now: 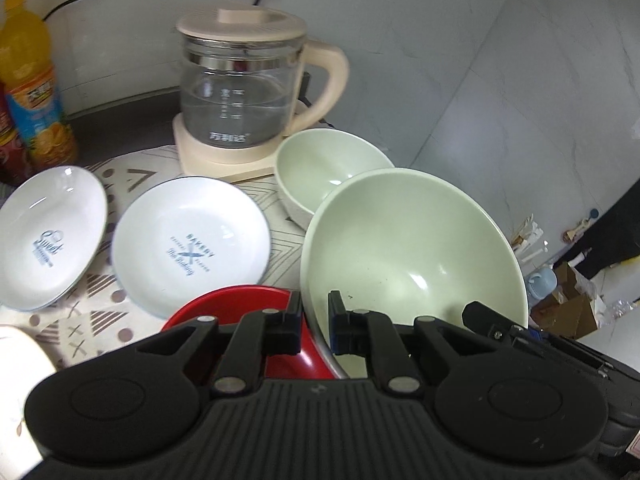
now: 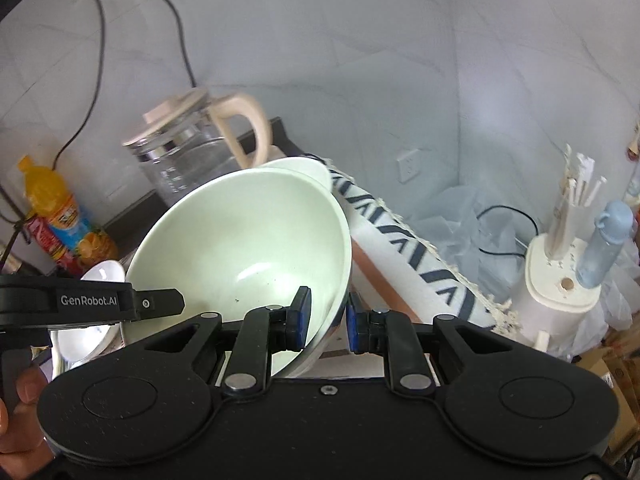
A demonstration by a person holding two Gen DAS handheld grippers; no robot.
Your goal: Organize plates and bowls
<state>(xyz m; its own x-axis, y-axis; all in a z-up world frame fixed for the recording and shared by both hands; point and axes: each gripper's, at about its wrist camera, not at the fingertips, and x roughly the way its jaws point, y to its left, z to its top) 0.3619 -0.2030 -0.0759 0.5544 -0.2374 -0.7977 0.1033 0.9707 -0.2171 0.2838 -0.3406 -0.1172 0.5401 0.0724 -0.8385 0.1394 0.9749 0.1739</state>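
On your far left two white plates lie flat on the patterned cloth [image 1: 108,292]: the "Sweet" plate [image 1: 48,236] and, beside it, the "Bakery" plate [image 1: 192,244], both not stacked yet. Nearer to you is the red bowl [image 1: 232,304]. Your left gripper [image 1: 314,322] is closed on the near rim of the big green bowl [image 1: 412,248], one finger inside and one outside. Your right gripper [image 2: 324,322] pinches the rim on the other side, I think to keep the bowl steady in the air. Behind it the second green bowl [image 1: 328,168] waits near the kettle [image 1: 240,84], probably the place for nesting.
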